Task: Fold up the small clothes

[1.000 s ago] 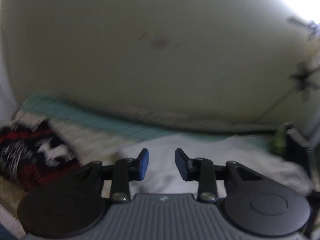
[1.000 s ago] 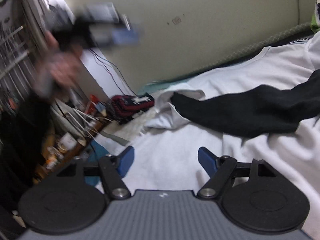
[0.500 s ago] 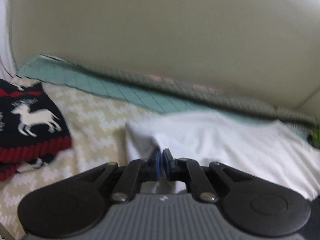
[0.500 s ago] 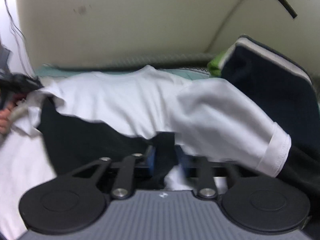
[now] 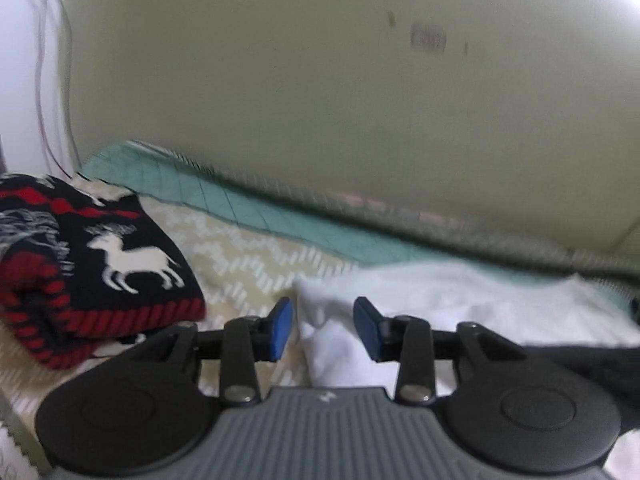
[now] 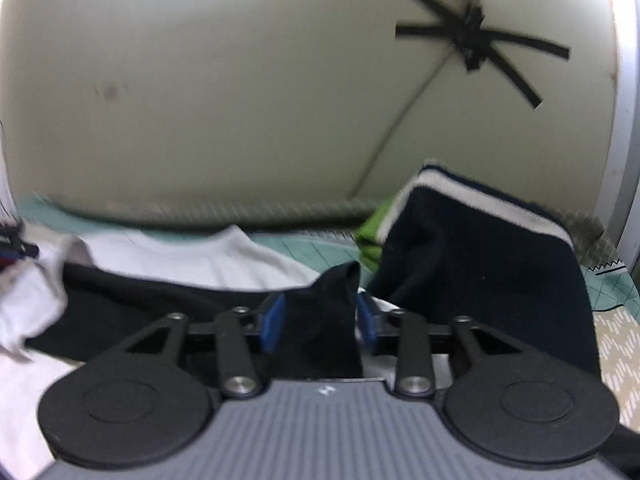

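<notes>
In the left wrist view a white garment (image 5: pixel 460 300) lies on the bed, and its near corner rises between the blue pads (image 5: pixel 280 326) of my left gripper (image 5: pixel 323 327). The jaws are opening and the pads stand clear of the cloth. In the right wrist view a black garment (image 6: pixel 132 304) lies across the white garment (image 6: pixel 192 256). A bunched fold of the black cloth (image 6: pixel 320 320) stands between the pads of my right gripper (image 6: pixel 320 326). Those jaws are also opening, with both blue pad faces showing beside the fold.
A folded dark knit with red bands and white reindeer (image 5: pixel 92 268) sits at the left on a cream patterned blanket (image 5: pixel 248 264). A navy garment with a white stripe (image 6: pixel 480 272) and something green (image 6: pixel 372 236) are piled at the right. The wall (image 5: pixel 320 100) runs close behind the bed.
Both grippers shut on cloth half a second ago and now stand parted again. The left one has sunk toward the white corner. The right one swung right to the black cloth's end.
</notes>
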`<state>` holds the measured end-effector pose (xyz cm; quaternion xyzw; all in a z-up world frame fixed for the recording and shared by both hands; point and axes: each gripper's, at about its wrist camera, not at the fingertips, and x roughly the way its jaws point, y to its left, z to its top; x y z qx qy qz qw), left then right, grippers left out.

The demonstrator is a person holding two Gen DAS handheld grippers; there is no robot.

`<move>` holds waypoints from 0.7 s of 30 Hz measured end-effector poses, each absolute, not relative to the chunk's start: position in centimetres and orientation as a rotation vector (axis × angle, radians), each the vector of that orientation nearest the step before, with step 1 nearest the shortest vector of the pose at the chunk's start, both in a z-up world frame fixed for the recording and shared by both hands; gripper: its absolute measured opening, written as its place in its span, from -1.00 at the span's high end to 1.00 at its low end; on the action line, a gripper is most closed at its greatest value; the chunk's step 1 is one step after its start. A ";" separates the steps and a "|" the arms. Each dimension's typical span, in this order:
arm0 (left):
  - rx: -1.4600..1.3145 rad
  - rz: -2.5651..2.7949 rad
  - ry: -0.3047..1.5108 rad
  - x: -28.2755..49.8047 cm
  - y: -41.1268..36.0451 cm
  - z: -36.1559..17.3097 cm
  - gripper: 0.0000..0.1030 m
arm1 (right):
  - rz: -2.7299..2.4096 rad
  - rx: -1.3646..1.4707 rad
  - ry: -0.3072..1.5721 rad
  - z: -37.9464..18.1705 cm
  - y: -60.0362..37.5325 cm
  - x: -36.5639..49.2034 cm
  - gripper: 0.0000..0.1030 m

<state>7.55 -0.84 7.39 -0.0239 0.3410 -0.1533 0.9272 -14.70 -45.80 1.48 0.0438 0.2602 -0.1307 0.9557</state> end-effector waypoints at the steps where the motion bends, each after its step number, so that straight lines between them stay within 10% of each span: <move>1: -0.065 -0.339 0.683 7.1 -0.9 7.9 0.34 | -0.275 0.111 0.504 1.7 -46.1 -15.4 0.43; 9: 0.032 -0.486 0.773 6.2 -6.4 4.4 0.30 | -0.540 0.317 0.366 4.6 -51.5 -28.1 0.42; 13: 0.095 -0.475 0.700 5.4 -6.8 2.8 0.26 | -0.707 0.381 0.388 3.5 -54.1 -34.8 -0.21; 21: 0.051 -0.485 0.699 5.6 -5.7 2.7 0.25 | -0.624 0.571 0.464 -1.3 -56.1 -34.5 -0.09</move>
